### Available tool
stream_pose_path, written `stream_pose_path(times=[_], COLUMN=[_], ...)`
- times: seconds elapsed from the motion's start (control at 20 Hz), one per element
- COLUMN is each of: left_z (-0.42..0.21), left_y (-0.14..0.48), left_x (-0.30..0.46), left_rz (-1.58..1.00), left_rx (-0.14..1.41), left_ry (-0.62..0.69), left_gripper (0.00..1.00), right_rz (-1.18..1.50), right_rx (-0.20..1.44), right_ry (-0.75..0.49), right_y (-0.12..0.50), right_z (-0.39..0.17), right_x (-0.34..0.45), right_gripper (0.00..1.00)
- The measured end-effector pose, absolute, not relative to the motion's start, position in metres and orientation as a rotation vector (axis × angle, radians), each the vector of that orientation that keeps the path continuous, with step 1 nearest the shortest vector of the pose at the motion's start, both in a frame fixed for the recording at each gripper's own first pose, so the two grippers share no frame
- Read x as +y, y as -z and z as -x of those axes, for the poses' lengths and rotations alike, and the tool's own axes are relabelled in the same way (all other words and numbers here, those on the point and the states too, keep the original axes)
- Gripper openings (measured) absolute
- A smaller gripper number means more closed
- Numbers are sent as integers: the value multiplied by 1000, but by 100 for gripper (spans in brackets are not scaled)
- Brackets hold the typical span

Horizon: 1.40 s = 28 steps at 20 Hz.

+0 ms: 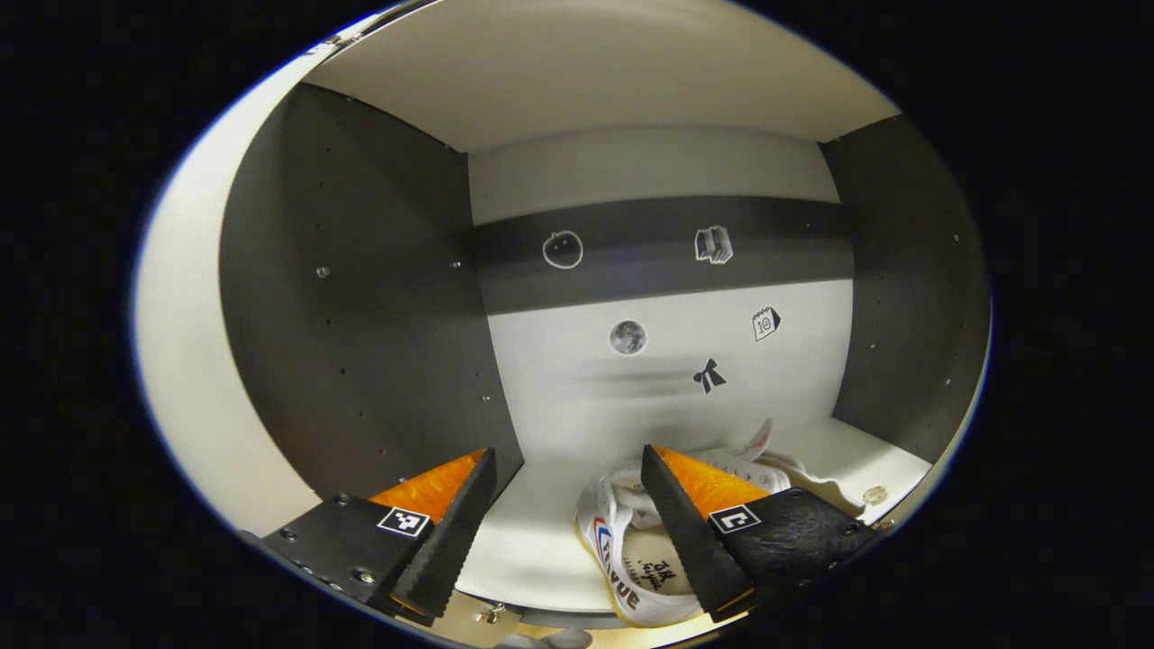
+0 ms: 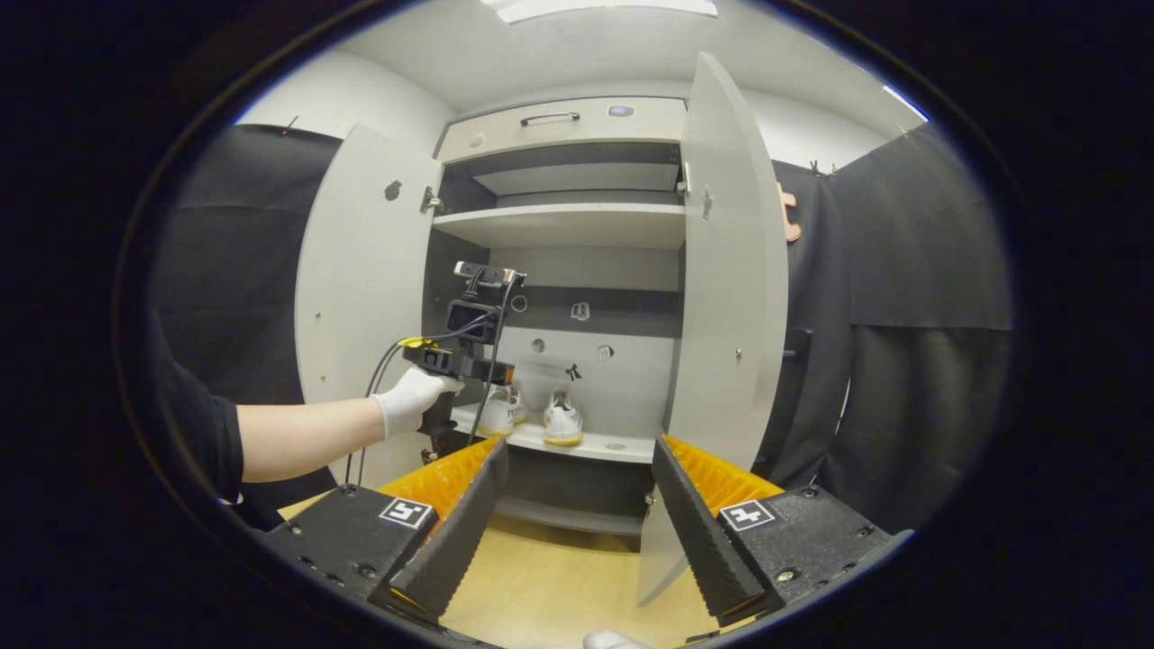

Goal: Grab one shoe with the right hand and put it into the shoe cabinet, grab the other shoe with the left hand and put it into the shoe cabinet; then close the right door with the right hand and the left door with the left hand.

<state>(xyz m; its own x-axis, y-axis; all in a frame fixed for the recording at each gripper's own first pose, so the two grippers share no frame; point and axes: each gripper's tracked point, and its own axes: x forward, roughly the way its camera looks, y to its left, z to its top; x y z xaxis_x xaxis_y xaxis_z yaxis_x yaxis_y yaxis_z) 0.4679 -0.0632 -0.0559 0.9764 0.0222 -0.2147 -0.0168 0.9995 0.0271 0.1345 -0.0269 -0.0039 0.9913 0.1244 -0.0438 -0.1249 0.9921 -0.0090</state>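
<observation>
In the right gripper view, a bare forearm reaches from the left, its white-gloved hand (image 2: 407, 398) holding the left gripper (image 2: 464, 361) level at the shoe cabinet (image 2: 577, 212) shelf, beside two white sneakers: one (image 2: 499, 410) partly behind the tool, the other (image 2: 563, 422) to its right. Both doors, left door (image 2: 361, 297) and right door (image 2: 730, 270), stand open. The right gripper (image 2: 577, 491) hangs back, fingers spread, holding nothing.

In the left gripper view, the left gripper (image 1: 568, 505) is spread wide inside the cabinet; a white sneaker (image 1: 622, 550) lies partly under its right finger, its lettering too distorted to read.
</observation>
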Motion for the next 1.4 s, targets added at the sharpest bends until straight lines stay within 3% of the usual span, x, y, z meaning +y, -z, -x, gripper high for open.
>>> stream_pose_path(times=[0.3, 0.35, 0.75, 1.15, 1.4], left_z=[-405, -389, -240, -129, -87], left_y=[10, 1, -58, -20, 18], left_x=[-71, -72, -87, -39, -5], left_rz=[-4, -10, -9, -7, 15], left_rx=[126, 100, -81, -45, 11], left_ry=[30, 40, 136, 84, 29], left_gripper=[100, 96, 96, 96, 96], right_rz=[7, 4, -10, -17, -49], right_rx=[25, 20, -20, -5, 20], right_ry=[-95, -87, 22, 125, 269], right_y=[-3, -6, -19, -11, -3], right_z=[-127, -126, -108, -101, -107], right_x=[-29, -31, -59, -94, -166], right_gripper=[100, 100, 100, 100, 100])
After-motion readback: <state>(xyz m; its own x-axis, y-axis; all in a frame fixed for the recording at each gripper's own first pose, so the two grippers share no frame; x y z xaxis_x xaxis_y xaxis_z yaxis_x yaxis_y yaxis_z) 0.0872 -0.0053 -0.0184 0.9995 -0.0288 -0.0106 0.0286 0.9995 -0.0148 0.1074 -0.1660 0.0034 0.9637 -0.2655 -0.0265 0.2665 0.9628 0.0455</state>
